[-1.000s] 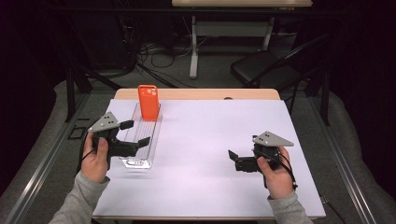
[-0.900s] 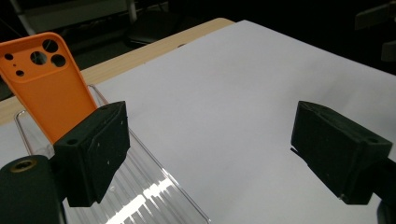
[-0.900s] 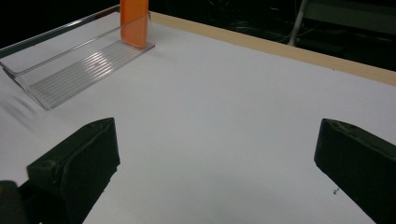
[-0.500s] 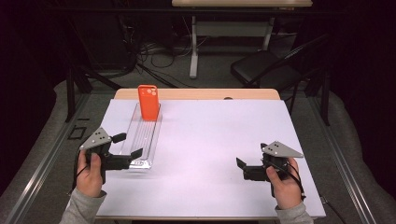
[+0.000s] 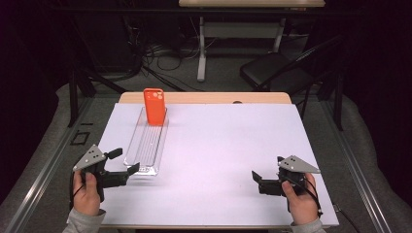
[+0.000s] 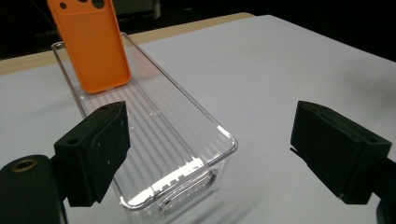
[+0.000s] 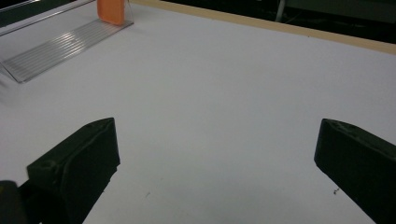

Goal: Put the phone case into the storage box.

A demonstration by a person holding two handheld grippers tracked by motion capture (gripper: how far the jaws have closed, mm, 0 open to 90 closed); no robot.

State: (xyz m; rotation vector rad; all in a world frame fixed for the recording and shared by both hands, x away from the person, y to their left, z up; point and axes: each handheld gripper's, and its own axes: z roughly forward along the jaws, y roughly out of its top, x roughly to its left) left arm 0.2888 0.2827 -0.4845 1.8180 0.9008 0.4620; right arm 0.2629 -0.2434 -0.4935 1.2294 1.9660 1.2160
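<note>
Here is the left gripper (image 5: 122, 162) low at the near left of the white table (image 5: 218, 145), jaws spread wide with nothing between them, parked just short of the near end of the clear plastic tray (image 5: 145, 145). At the far end of that long ribbed tray stands the orange phone case (image 5: 154, 106), upright and leaning back against the end wall, camera cut-outs at the top. From the left gripper view the tray's near end (image 6: 187, 186) sits between the two black jaws but untouched, and the case (image 6: 93, 44) rises beyond it, its top edge cut off by the frame. Over on the near right, the right gripper (image 5: 262, 183) hovers low above bare table, well apart from everything, and its own view shows both jaws splayed, empty. So this reads as a resting or in-between step — both hands released, nothing grasped. If the tray or the case is the goal, the next move calls for the left hand to go forward along the tray and line its jaws up on the case's thin edges, or to close on the tray's rim. Hard to judge: whether the case's foot rests flat on the ribs — and whether either gripper touches the tabletop.
</note>
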